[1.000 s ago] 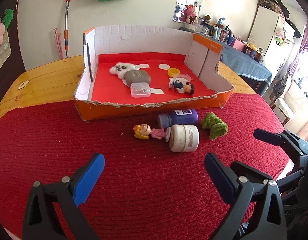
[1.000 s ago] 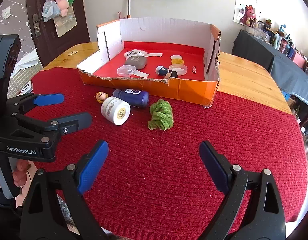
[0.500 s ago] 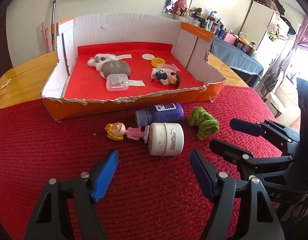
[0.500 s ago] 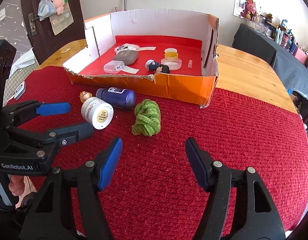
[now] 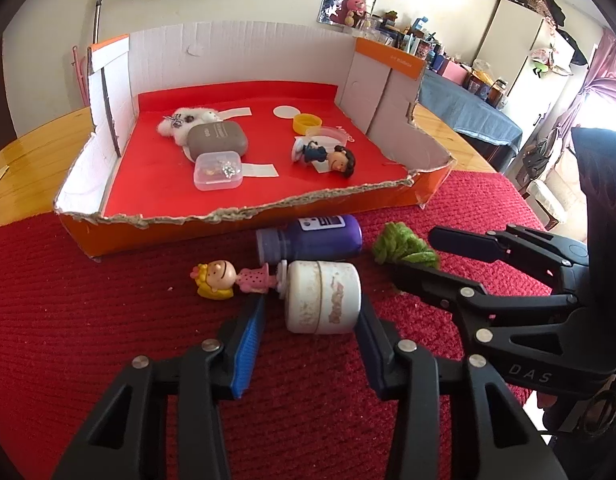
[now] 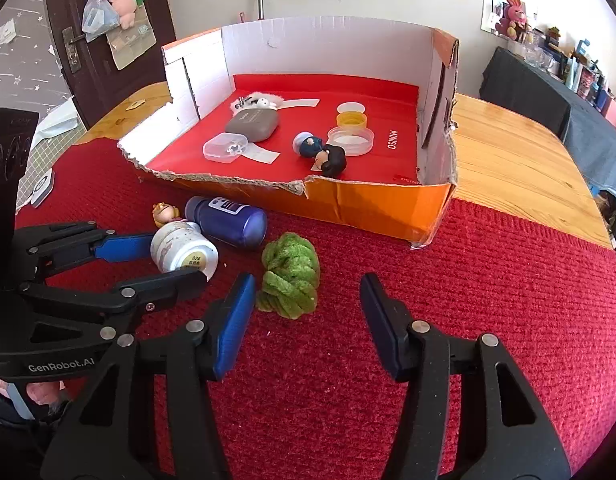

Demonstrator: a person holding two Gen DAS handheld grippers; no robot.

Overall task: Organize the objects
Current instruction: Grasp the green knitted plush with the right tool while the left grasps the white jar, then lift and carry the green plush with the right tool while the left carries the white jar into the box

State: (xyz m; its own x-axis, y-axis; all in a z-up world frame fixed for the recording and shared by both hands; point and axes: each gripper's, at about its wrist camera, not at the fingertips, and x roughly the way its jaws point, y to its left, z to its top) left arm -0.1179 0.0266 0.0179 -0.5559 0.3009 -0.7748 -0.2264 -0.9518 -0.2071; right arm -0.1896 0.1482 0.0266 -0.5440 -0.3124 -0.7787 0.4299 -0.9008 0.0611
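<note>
Left gripper (image 5: 312, 316) has come in low over the red mat (image 5: 87, 320) in the last second and narrowed its spread a lot; its jaws now straddle the white jar (image 5: 322, 297), one blue pad on each side. Right pad looks to be at the jar's base, left pad has a visible gap, so released, not yet clamped. Jar lies on its side, lid toward the blonde doll (image 5: 227, 278), which touches it.

Right gripper (image 6: 305, 320) also moved forward and closed in partway. It sits just short of the green yarn ball (image 6: 289, 280), jaws wider than the ball, nothing held. Also released.

Just behind the jar: purple bottle (image 5: 310, 238) on its side, close against the front wall of the cardboard box (image 5: 235, 216). Yarn ball is right of the bottle, near but apart.

Box has a torn low front edge and a red floor. Already inside: clear plastic case (image 5: 217, 170), gray pouch (image 5: 217, 140), white fluffy toy (image 5: 183, 122), dark-haired doll (image 5: 328, 156), clear round dish (image 5: 328, 134), yellow lid (image 5: 307, 122).

Judgement: four things remain on the mat and both claws are lined up for simultaneous picks, jar left, yarn right. Next is squeeze, lift, clear the torn lip. The jar can roll, and the doll touching its lid may get nudged.
</note>
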